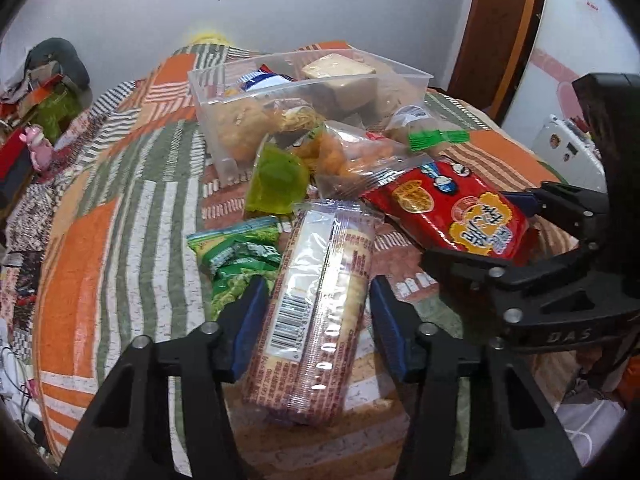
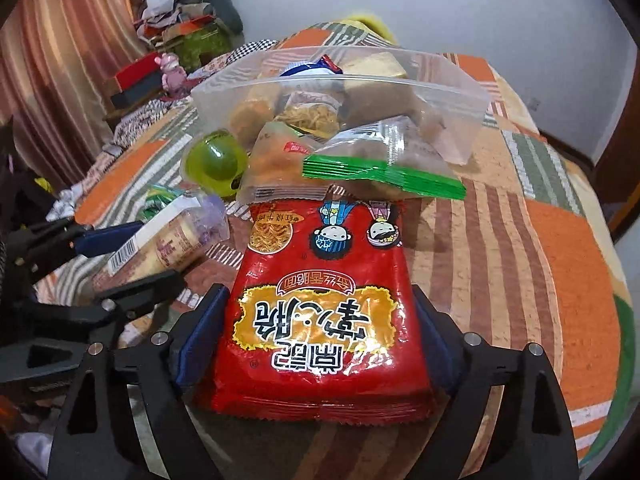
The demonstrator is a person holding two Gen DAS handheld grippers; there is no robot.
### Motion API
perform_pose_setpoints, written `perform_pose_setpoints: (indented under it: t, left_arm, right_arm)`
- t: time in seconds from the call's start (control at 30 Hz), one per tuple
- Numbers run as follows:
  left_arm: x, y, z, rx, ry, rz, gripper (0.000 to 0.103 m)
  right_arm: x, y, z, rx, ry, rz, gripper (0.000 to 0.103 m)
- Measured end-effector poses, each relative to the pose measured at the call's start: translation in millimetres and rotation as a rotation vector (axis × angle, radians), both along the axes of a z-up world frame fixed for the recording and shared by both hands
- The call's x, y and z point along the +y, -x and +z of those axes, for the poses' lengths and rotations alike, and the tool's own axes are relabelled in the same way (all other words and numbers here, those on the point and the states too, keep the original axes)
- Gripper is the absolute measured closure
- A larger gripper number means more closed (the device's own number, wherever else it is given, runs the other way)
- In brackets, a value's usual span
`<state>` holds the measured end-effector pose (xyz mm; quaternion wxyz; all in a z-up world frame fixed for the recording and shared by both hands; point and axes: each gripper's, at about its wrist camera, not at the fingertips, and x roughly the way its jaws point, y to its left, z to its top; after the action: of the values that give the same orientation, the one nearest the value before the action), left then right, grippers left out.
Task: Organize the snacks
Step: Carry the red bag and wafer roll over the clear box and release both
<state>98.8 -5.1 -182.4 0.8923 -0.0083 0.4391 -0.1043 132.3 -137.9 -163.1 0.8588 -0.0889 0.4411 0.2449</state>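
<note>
My left claw (image 1: 318,320) tilts down, straddling the cracker roll (image 1: 316,320), pads just apart; right claw (image 2: 320,344) at three o'clock pinches the red noodle packet (image 2: 320,320).

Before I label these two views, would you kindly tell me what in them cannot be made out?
- Bin contents, both views: overlapping packets and its cloudy wall hide what lies lower down.
- Red packet, right wrist view: the right gripper covers its side edges, so pad contact is unclear.
- Cracker pack, left wrist view: print too small and glared.
- Green packet, left wrist view: partly behind a left gripper finger.
</note>
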Motion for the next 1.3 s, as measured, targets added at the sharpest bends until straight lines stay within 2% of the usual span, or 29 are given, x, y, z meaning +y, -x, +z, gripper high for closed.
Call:
perform_pose_setpoints:
  t: [0.1,0.2,0.4,0.73,1.07,1.3]
  left_arm:
    - [0.7,0.0,0.1,0.003,0.023,-0.002,0.055]
    - [1.2,0.4,0.9,0.006,0.039,-0.006,0.055]
    - [6.2,1.4,9.5,-0.002,0.07,0.005,0.058]
    - [14.4,2.2,52.4,-0.113,0.078,0.022,0.059]
    - [23.7,-28.5,96.7,-0.221,0.09,0.052,0.059]
    - [31.0,-55.3,114.0,-0.267,0.079,0.072,0.059]
  right_arm:
    - [-7.4,0.3,2.6,0.006,-0.023,0.002,0.033]
    - [-12.4,0.9,6.4,0.006,-0.036,-0.004,0.038]
    - [-18.9,8.7,19.6,-0.015,-0.06,0.002,0.039]
    - [-29.4,5.8,59.9,-0.118,-0.122,-0.007,0.039]
    - [-36.9,-24.2,89.0,-0.214,-0.135,-0.054,0.039]
    - [-40.3,-51.7,101.3,-0.253,-0.151,-0.089,0.039]
